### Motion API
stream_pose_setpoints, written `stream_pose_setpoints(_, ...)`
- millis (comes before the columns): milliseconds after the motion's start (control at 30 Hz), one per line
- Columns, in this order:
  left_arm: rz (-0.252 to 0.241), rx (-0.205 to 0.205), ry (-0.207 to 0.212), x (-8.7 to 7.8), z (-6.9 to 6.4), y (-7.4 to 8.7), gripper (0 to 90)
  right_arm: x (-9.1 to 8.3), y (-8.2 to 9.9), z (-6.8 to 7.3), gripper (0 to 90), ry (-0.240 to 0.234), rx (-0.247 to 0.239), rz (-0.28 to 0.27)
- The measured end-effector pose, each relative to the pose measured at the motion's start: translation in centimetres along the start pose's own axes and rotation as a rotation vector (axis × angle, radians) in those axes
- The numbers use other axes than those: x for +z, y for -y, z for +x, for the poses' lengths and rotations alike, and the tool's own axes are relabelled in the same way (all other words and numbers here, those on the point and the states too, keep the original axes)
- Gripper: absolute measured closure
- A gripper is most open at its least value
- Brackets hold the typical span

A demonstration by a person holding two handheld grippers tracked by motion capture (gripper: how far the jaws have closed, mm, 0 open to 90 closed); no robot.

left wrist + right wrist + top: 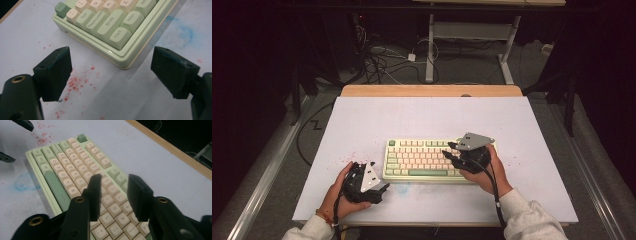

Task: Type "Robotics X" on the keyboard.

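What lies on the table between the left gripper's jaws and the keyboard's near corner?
Nothing solid: in the left gripper view, the stretch from the left gripper to the keyboard is bare white table, marked by red specks.

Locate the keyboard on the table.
The keyboard lies near the table's front centre in the high view, between the left gripper and right gripper.

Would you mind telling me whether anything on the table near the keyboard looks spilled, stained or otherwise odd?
Yes. Red specks are scattered on the white table beside the keyboard, at its front left corner, like spilled crumbs or paint. A faint blue smudge stains the surface along its front edge. The keyboard itself sits flat and looks undamaged.
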State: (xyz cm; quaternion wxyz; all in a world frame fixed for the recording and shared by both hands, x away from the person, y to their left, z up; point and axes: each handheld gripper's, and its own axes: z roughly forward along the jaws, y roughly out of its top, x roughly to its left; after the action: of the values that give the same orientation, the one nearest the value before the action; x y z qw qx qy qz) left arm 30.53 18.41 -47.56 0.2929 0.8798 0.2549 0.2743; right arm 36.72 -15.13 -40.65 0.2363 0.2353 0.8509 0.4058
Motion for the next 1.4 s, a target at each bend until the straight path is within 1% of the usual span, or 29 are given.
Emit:
stream_pose_setpoints(67,0.002,0.002,0.002,0.0,0.0,0.0,16.0,-0.3,0.0,0.0,57.0,0.009,-0.002,-0.008)
stream_pose_setpoints(133,0.006,0.004,0.002,0.0,0.0,0.0,16.0,-0.6,0.1,0.0,51.6,0.006,-0.004,-0.021)
stream_pose_setpoints(200,0.008,0.005,0.004,0.1,0.0,0.0,16.0,-0.8,0.1,0.0,46.1,0.014,-0.009,-0.022)
stream_pose_setpoints(267,0.008,0.005,0.004,0.0,0.0,0.0,16.0,-1.1,0.2,0.1,42.2,0.009,-0.009,-0.034)
stream_pose_setpoints(333,0.006,0.004,0.004,0.0,0.0,0.0,16.0,-1.3,0.3,0.2,37.0,0.024,-0.016,-0.046)
stream_pose_setpoints(467,0.007,0.005,0.004,0.0,-0.1,0.0,16.0,-1.8,0.5,0.2,31.2,0.044,-0.017,-0.068)
stream_pose_setpoints(633,0.005,0.005,0.005,0.0,-0.1,0.0,16.0,-2.4,0.9,0.2,25.0,0.070,-0.021,-0.074)
stream_pose_setpoints(700,0.006,0.005,0.002,0.0,-0.1,-0.1,16.0,-2.7,1.1,0.3,24.0,0.087,-0.025,-0.073)
stream_pose_setpoints(867,0.005,0.002,0.002,0.0,-0.1,-0.1,16.5,-3.3,1.7,0.3,22.9,0.107,-0.030,-0.074)
stream_pose_setpoints(1000,-0.001,-0.005,0.004,-0.2,-0.1,-0.1,17.0,-3.9,2.6,0.2,23.0,0.126,-0.032,-0.071)
stream_pose_setpoints(1133,-0.012,-0.020,0.007,-0.2,0.0,-0.2,17.2,-4.7,3.5,0.1,25.0,0.139,-0.033,-0.073)
stream_pose_setpoints(1267,-0.035,-0.039,0.011,-0.4,0.0,-0.2,17.4,-5.4,4.3,0.1,24.9,0.153,-0.028,-0.075)
stream_pose_setpoints(1400,-0.054,-0.055,0.003,-0.7,0.1,-0.4,20.3,-5.9,5.2,0.1,24.9,0.173,-0.036,-0.063)
